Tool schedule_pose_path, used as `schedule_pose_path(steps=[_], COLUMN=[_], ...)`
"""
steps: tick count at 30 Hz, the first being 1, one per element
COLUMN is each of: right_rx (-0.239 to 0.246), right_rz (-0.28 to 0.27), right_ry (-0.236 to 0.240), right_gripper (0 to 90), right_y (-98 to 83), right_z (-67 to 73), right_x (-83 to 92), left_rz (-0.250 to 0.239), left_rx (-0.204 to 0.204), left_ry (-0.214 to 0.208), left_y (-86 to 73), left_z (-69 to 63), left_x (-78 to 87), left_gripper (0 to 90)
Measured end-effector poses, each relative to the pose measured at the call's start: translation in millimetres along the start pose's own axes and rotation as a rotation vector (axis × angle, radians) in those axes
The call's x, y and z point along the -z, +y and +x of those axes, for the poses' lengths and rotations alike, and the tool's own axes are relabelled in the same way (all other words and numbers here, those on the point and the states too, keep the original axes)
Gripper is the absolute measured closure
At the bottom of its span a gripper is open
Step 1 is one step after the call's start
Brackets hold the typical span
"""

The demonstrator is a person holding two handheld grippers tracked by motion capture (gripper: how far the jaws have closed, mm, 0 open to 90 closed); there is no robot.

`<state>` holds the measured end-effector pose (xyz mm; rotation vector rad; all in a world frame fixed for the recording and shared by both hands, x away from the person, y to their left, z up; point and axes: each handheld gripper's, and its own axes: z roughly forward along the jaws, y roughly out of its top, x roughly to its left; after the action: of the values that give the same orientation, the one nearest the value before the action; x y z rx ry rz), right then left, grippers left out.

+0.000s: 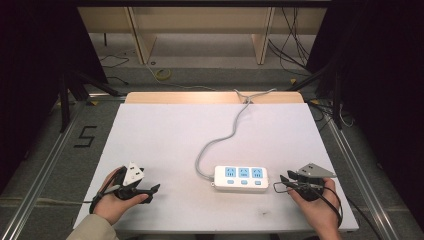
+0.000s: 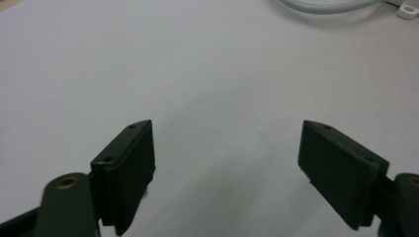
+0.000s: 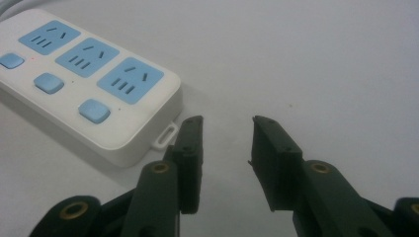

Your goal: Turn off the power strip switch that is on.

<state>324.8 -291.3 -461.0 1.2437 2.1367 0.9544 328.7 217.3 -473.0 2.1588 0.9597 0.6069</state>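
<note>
A white power strip [image 1: 241, 178] with three blue sockets and three blue buttons lies at the front middle of the white table [image 1: 165, 135]. Its grey cable [image 1: 225, 135] runs off over the far edge. My left gripper [image 1: 150, 190] rests near the front left, pointing right toward the strip with bare table between them. In the left gripper view its jaws stand wide open [image 2: 227, 168] over bare table, and the cable [image 2: 321, 6] crosses the top. My right gripper [image 1: 279, 182] sits just right of the strip. Its jaws [image 3: 227, 136] are open, narrower, with nothing between them, beside the strip's end [image 3: 89, 84].
The strip has a small mounting tab [image 3: 166, 136] close to my right gripper's left jaw. A wooden strip [image 1: 215, 97] edges the table's far side. Beyond it are shelf legs [image 1: 142, 40] and loose cables [image 1: 295, 45] on the floor. A "5" mark [image 1: 85, 136] lies on the floor at left.
</note>
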Motion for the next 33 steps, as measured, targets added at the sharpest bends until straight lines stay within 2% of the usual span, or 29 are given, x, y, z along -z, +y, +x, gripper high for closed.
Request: schedule_pose_path(steps=[5, 8, 16, 33], right_rx=[0.014, 0.006, 0.037, 0.052], right_rz=[-0.011, -0.024, 0.001, 0.039], right_ry=[-0.021, -0.021, -0.044, -0.054], right_gripper=[69.3, 72.3, 89.4, 90.0], right_y=[0.0, 1.0, 1.7, 8.8], right_z=[-0.9, -2.3, -1.8, 0.2], right_x=[1.1, 2.5, 3.2, 3.3], left_rz=[-0.002, 0.001, 0.000, -0.003], left_rx=[-0.002, -0.001, 0.005, 0.003], left_ry=[0.001, 0.006, 0.009, 0.014], left_y=[0.0, -0.7, -0.4, 0.2], left_z=[-0.3, 0.5, 1.2, 0.0], left_x=[0.5, 1.1, -0.4, -0.5], left_gripper=[22.0, 22.1, 22.1, 22.2])
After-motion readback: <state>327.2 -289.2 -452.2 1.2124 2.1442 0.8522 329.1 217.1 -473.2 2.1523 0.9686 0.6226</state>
